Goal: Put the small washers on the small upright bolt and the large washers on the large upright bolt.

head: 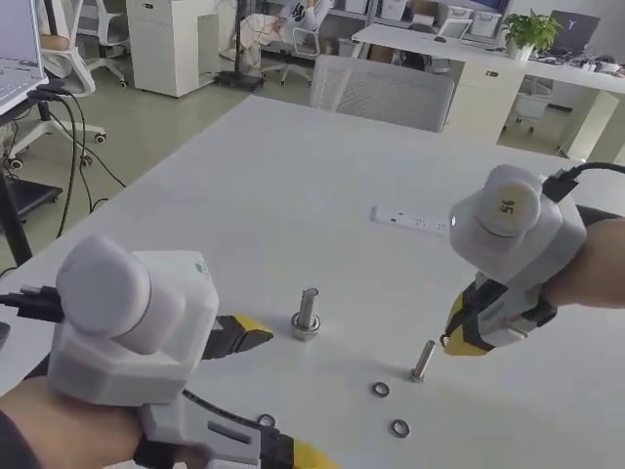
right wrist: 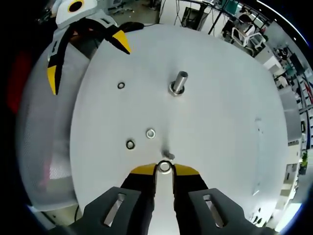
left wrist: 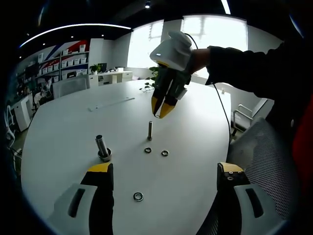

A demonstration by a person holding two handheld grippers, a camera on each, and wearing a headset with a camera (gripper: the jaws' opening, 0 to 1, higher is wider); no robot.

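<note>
Table point(head: 293, 195), right gripper point(head: 451, 344) marked 95, pinching washer point(right wrist: 165, 167)

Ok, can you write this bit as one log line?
right gripper: shut on washer, just above small bolt | left gripper: open | table: three loose washers

**Bright metal on matt white**

The table point(head: 293, 195) is smooth, matt white. At centre frame, the large bolt point(head: 307, 313) is glossy metal with a ridged thread. The small bolt point(head: 423, 360), lower right, looks duller grey. The loose washers point(head: 381, 389) are dark, shiny metal rings. The left gripper point(left wrist: 165, 169) and right gripper point(head: 454, 344) have matt white plastic shells and smooth yellow jaw tips. The right one pinches a pale, gleaming held washer point(right wrist: 165, 167).
</note>
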